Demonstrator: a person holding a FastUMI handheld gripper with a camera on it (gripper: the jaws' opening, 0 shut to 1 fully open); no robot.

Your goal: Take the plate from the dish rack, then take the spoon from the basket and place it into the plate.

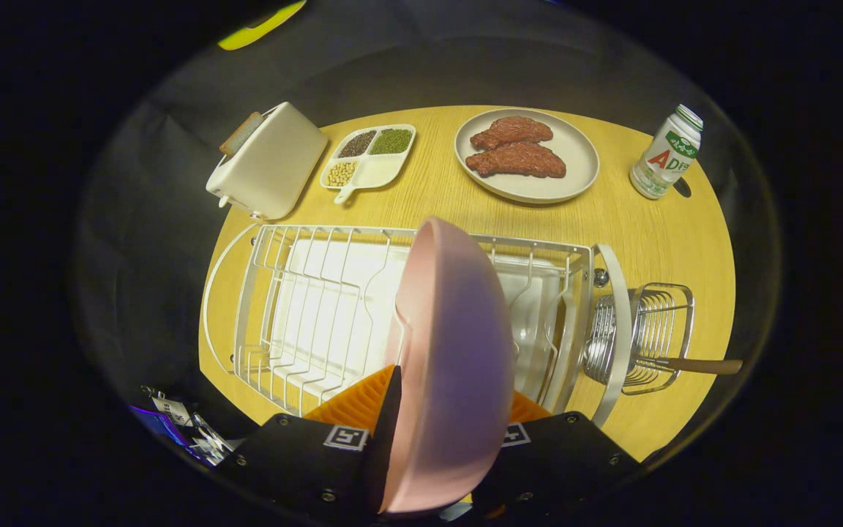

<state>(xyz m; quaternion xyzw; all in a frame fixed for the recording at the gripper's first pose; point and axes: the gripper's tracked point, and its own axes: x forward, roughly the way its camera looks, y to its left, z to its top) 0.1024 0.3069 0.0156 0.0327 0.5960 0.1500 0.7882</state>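
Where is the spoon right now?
In the gripper view, the spoon lies in the wire basket hooked on the dish rack's end, off to the side of the gripper holding the pink plate.

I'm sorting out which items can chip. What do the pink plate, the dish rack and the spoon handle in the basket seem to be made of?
The pink plate, held on edge between the tool fingers, looks like matte plastic or silicone: soft, even sheen. The dish rack appears to be white-coated metal wire. The spoon handle looks wooden: brown and dull. Its basket is shiny metal wire.
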